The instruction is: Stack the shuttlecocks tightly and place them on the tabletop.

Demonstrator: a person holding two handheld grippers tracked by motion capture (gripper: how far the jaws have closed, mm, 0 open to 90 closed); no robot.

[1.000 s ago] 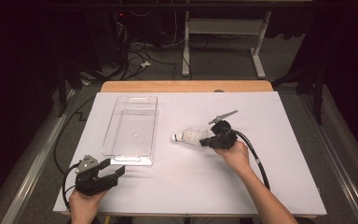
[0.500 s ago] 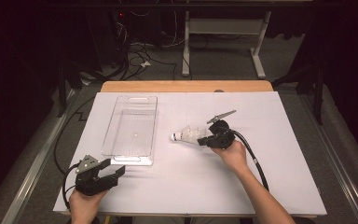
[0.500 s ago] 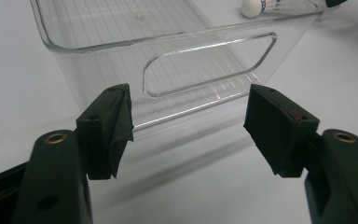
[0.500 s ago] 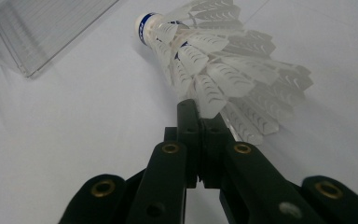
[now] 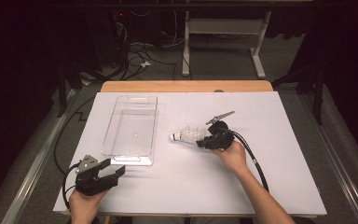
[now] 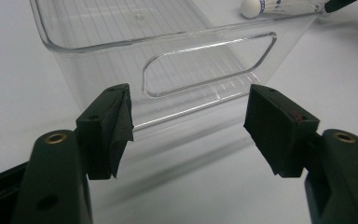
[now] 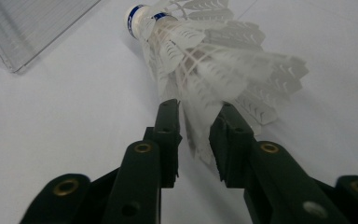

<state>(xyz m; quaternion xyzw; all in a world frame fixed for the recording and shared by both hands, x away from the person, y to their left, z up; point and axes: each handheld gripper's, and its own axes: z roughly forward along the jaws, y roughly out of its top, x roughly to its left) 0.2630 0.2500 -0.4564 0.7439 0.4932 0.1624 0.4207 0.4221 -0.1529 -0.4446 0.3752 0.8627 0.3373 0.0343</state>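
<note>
Right gripper [image 5: 206, 140] clamped on the feather skirt of a white shuttlecock [image 5: 189, 136], shuttlecock held near the tabletop [image 5: 289, 140] centre, cork end pointed at a clear plastic tray [image 5: 131, 130], left gripper [image 5: 114, 171] spread wide, positioned near the front left corner, facing the tray's near end.

So the whole setup sits on a rectangular table with a white top [image 5: 279, 177] and a strip of bare light wood along its far edge [image 5: 186, 86]. Left of centre there's a clear plastic rectangular tray with cut-out handles [image 5: 131, 130], lying lengthwise front to back. Around the table is grey floor [image 5: 214, 63] with loose cables on it.
</note>
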